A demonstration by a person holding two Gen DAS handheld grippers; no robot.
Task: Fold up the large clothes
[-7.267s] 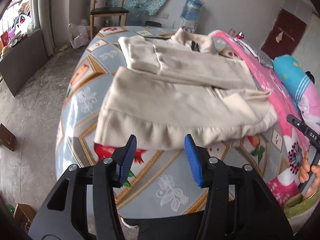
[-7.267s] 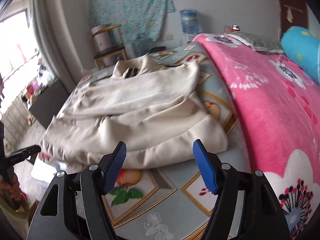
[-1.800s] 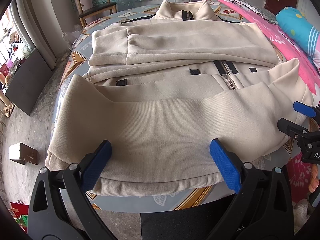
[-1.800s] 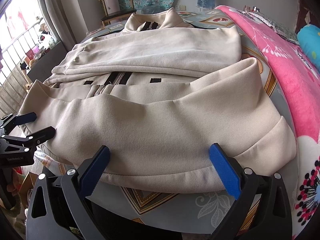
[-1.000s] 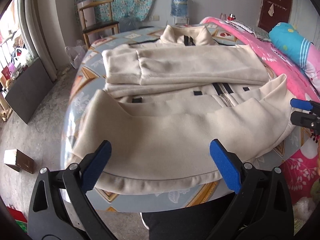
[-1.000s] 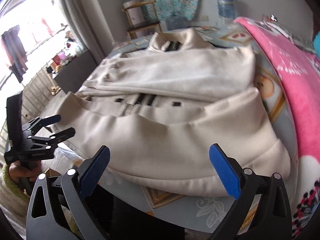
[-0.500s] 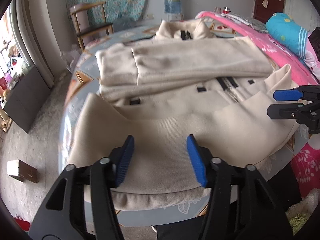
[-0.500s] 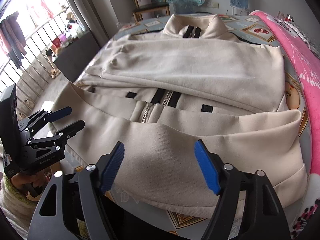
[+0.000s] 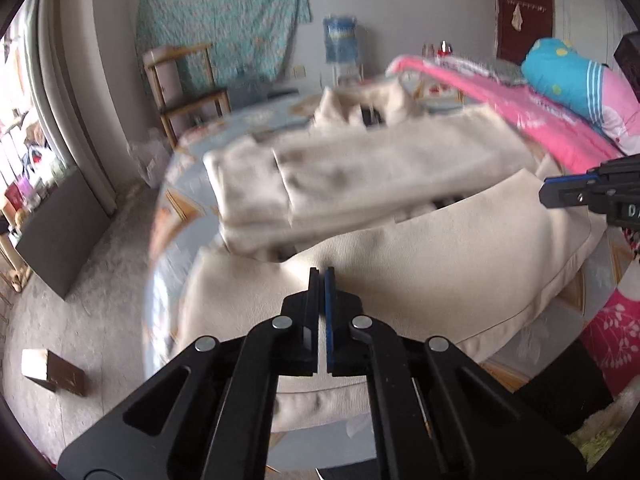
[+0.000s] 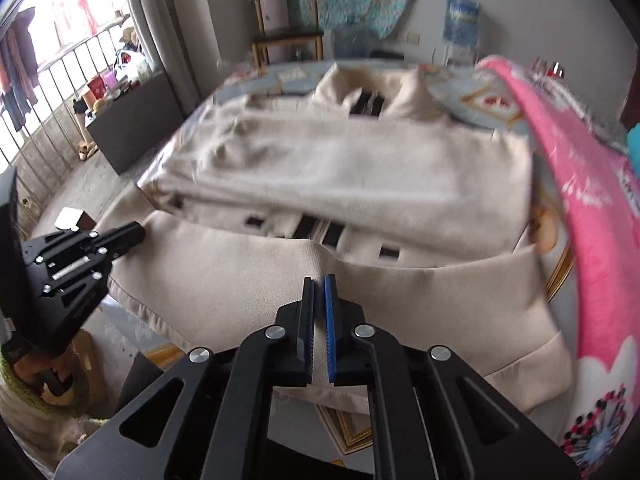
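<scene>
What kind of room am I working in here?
Most likely a lived-in bedroom at home: a pink flowered blanket beside the cream zip-up jacket, a wooden chair, and a blue water-dispenser bottle.

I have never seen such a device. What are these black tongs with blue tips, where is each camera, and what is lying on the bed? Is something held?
There is no robot. A person holds one pair of tongs in each hand, and a wide-angle camera sits on each, looking along its fingers. One picture looks from the left tongs, the other from the right tongs; each also shows the other pair at its edge. A cream jacket, partly folded, lies on a patterned bedsheet beside a pink blanket. Both tongs are shut, each pinching the jacket's near hem.
</scene>
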